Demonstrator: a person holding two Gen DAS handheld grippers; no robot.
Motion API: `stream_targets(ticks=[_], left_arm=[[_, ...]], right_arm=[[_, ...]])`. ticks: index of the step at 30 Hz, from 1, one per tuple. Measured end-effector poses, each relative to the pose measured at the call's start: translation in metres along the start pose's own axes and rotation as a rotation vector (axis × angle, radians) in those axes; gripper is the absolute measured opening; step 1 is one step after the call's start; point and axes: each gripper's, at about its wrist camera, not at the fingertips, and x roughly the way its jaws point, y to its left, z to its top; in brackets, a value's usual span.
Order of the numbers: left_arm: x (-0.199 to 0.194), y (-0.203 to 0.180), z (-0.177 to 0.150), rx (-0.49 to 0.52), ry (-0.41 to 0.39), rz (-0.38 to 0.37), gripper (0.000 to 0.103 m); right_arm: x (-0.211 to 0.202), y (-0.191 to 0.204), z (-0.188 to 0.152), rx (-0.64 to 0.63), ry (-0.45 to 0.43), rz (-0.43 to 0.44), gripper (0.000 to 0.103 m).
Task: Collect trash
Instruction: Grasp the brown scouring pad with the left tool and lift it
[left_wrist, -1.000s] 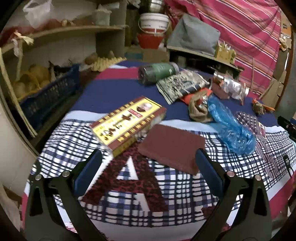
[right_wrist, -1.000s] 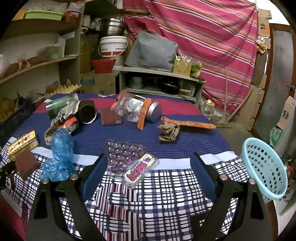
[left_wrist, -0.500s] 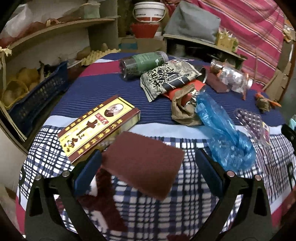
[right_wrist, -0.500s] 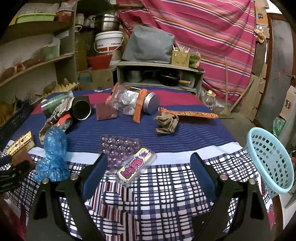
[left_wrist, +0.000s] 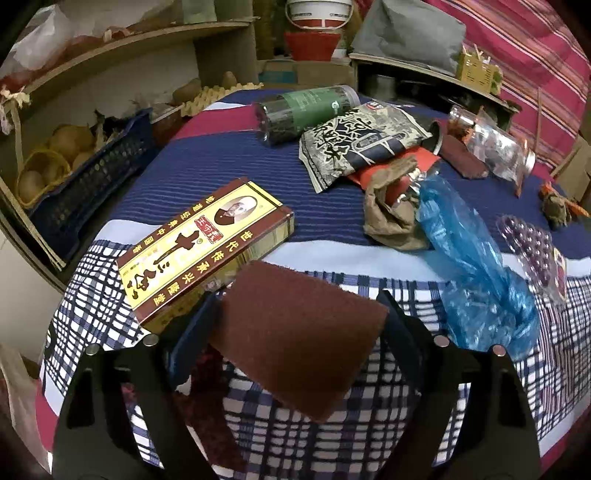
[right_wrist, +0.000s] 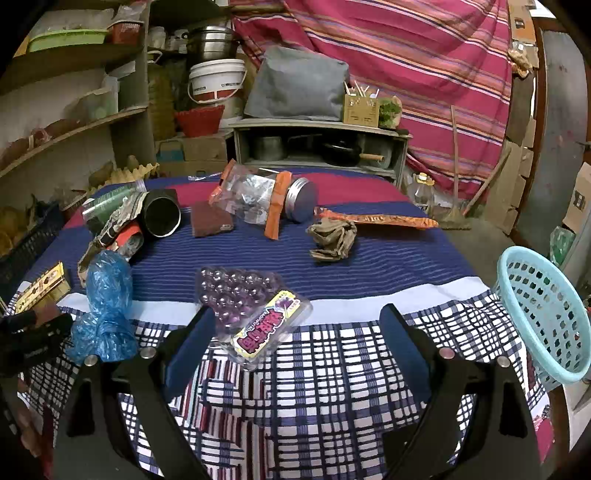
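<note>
A brown scouring pad (left_wrist: 299, 339) lies flat on the checked tablecloth (left_wrist: 369, 424) between the fingers of my left gripper (left_wrist: 299, 314). Its jaws are closing, and the fingertips stand right at the pad's two side edges; the pad is not bent. More trash lies beyond: a yellow-and-red box (left_wrist: 207, 243), a blue plastic bag (left_wrist: 476, 280), crumpled brown paper (left_wrist: 391, 218). My right gripper (right_wrist: 299, 325) hangs open over the cloth with nothing between its fingers. A clear grape box (right_wrist: 255, 310) lies just ahead of its left finger. A light blue basket (right_wrist: 546, 314) stands at the table's right edge.
Farther back lie a green canister (left_wrist: 306, 110), a black-and-white packet (left_wrist: 362, 144), a clear jar with a metal lid (right_wrist: 266, 199), an orange wrapper (right_wrist: 380, 219) and another crumpled paper (right_wrist: 332, 240). Shelves and a dark blue crate (left_wrist: 85, 184) border the table's left side.
My left gripper has moved forward over the cloth until the brown pad lies between its fingers, and its jaws have narrowed. The right gripper has hardly moved.
</note>
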Motion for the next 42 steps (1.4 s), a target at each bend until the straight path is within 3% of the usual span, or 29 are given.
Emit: stream_targets(ticks=[8,15,29,35,42], left_arm=[[-0.017,-0.006,-0.011,0.083,-0.039,-0.034,0.068],[-0.036,-0.002,-0.013,0.079,-0.077,-0.090,0.045],[-0.062,0.023,-0.025,0.055,-0.128,-0.083,0.045],[-0.058,0.048,-0.039,0.014,-0.097,-0.086,0.045],[-0.062,0.048,-0.040,0.036,-0.120,-0.155,0.022]], right_arm=[[-0.001,-0.008,-0.001,0.022,0.001,0.000,0.089],[0.001,-0.019,-0.004,0.026,0.020,-0.021,0.089],[0.008,-0.020,-0.010,0.015,0.058,-0.046,0.089],[0.005,-0.007,-0.011,-0.019,0.047,-0.033,0.089],[0.000,0.010,-0.013,-0.063,0.043,-0.003,0.089]])
